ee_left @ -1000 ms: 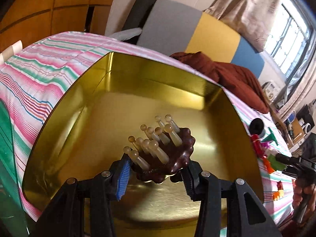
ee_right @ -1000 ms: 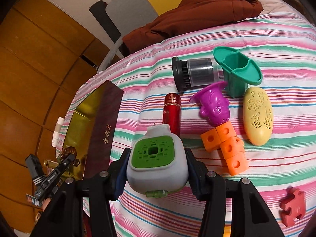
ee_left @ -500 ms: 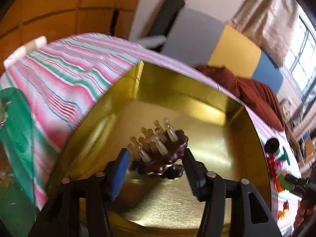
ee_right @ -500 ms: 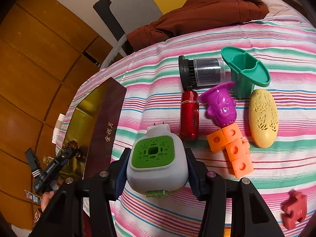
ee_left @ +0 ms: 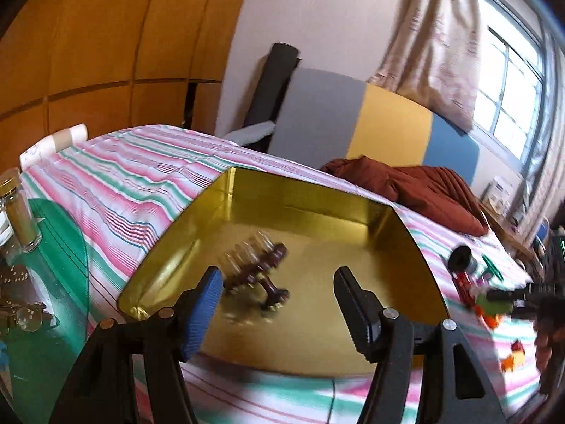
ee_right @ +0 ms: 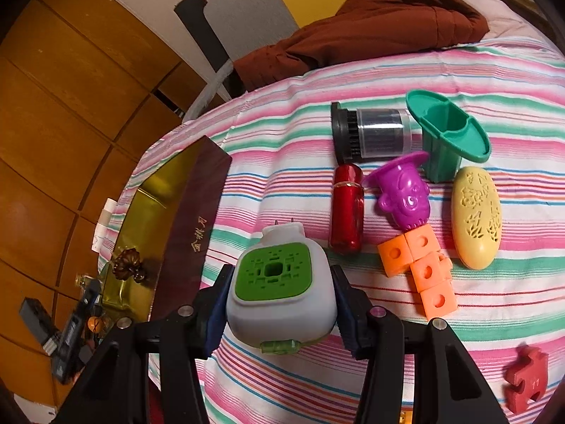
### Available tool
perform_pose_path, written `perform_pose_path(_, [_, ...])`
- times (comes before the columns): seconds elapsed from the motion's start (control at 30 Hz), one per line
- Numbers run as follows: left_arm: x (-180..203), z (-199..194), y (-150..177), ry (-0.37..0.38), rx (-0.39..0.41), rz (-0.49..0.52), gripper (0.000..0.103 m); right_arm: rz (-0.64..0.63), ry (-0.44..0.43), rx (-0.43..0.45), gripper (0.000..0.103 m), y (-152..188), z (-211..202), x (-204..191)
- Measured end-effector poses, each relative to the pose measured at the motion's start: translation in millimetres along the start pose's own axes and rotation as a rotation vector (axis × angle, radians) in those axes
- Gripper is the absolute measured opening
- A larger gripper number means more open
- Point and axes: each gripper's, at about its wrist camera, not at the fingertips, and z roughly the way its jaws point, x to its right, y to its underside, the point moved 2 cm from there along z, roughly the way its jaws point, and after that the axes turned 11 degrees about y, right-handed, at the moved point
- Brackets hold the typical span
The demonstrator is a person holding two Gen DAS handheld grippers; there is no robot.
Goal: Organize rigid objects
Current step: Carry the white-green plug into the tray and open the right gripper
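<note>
Release just made: left gripper [ee_left: 277, 304] jaws just spread wide and empty, brown scalp massager [ee_left: 259, 268] dropped inside gold tin [ee_left: 406, 236] at frame centre; right gripper [ee_right: 280, 304] clamped on green-and-white plug-in device [ee_right: 279, 293], presumably next.

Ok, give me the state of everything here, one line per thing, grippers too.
Left gripper: open, jaws just opened, nothing between them.
Right gripper: shut on the white-green device.
Brown brush: released, lying in the tin, blurred.
Gold tin: open, only the brush inside.
Red tube: lying on the bedspread.
Green cup: upright.
</note>
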Motion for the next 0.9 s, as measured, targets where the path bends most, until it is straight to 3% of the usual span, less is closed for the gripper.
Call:
perform_pose_path(0.3, [25.1,-5.5,23.6,0.075,-0.061,0.109,0.066,-0.069,-0.078,0.070,0.053,1.9,-13.1,-35.7])
perform_pose_path(0.57, [36.4,-11.9,34.1,0.122,-0.074,0.157,0.066,-0.145,-0.145,0.019,0.053,8.6,0.9,-97.1])
perform_pose_path(0.9, [26.0,-24.1,34.5,0.107,-0.060,0.165,0.066,-0.344,-0.110,-0.092,0.053,7.7,54.6,-204.1])
